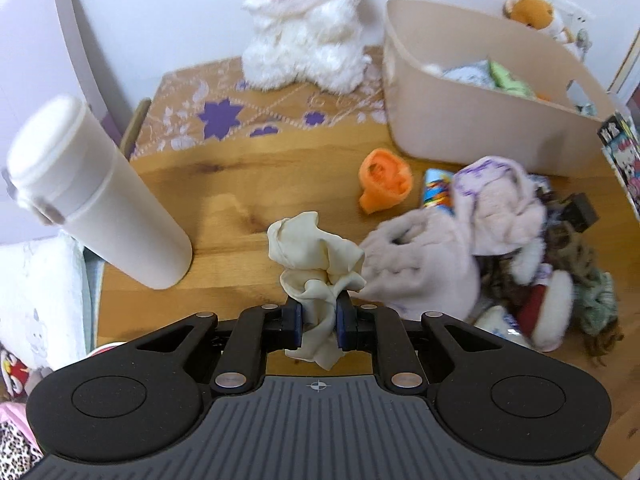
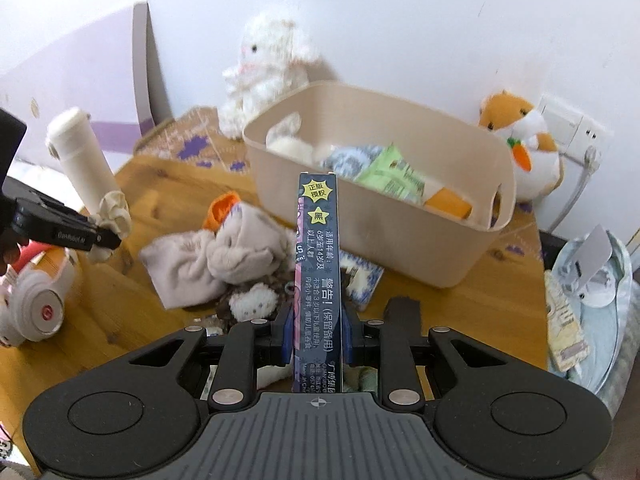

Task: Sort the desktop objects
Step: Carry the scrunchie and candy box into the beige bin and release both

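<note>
My left gripper [image 1: 319,322] is shut on a crumpled cream cloth [image 1: 314,252] and holds it above the wooden desk [image 1: 240,184]; it also shows in the right wrist view [image 2: 105,240] with the cloth [image 2: 114,210]. My right gripper [image 2: 317,330] is shut on a dark blue printed box [image 2: 319,264], held edge-on in front of the beige bin [image 2: 400,240]. The bin [image 1: 460,120] holds several items. A pile of pinkish cloth [image 1: 440,240] and plush things lies on the desk, with an orange sock [image 1: 384,184] beside it.
A white thermos [image 1: 96,196] stands at the left. A white plush rabbit [image 1: 308,28] sits at the back on a patterned mat. An orange hamster plush [image 2: 520,140] sits behind the bin. White headphones [image 2: 32,304] lie at the desk's left edge.
</note>
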Demonstrator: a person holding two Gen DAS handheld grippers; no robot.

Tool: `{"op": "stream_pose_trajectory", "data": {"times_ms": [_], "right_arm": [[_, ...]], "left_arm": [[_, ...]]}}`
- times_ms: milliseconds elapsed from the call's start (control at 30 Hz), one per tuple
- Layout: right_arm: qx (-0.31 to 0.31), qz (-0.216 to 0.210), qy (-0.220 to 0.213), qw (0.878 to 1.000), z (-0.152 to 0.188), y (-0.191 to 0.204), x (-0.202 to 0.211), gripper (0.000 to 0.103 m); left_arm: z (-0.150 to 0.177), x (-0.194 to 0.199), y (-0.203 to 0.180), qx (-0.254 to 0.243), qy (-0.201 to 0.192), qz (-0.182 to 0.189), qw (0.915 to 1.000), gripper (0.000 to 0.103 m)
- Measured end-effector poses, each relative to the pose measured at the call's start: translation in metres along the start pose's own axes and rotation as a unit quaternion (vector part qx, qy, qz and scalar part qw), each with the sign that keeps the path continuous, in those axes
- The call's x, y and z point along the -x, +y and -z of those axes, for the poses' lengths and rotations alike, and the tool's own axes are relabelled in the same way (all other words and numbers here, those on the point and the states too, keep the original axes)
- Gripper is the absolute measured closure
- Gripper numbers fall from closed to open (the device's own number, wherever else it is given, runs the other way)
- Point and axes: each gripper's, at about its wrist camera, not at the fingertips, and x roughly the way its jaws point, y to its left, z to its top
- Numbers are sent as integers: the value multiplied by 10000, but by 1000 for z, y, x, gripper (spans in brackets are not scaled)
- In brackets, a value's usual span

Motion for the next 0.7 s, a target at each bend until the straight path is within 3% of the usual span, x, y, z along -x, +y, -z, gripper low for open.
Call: {"op": "stream_pose_trajectory", "data": {"times_ms": [400, 700], "right_arm": [[141, 34, -580, 9982, -32, -62, 30, 82], [316, 251, -950, 9947, -74, -96, 25, 82]], "left_arm": [[-55, 80, -58, -477, -1204, 11, 9916, 88], [-112, 90, -98, -652, -1607, -50, 9848, 88]]}}
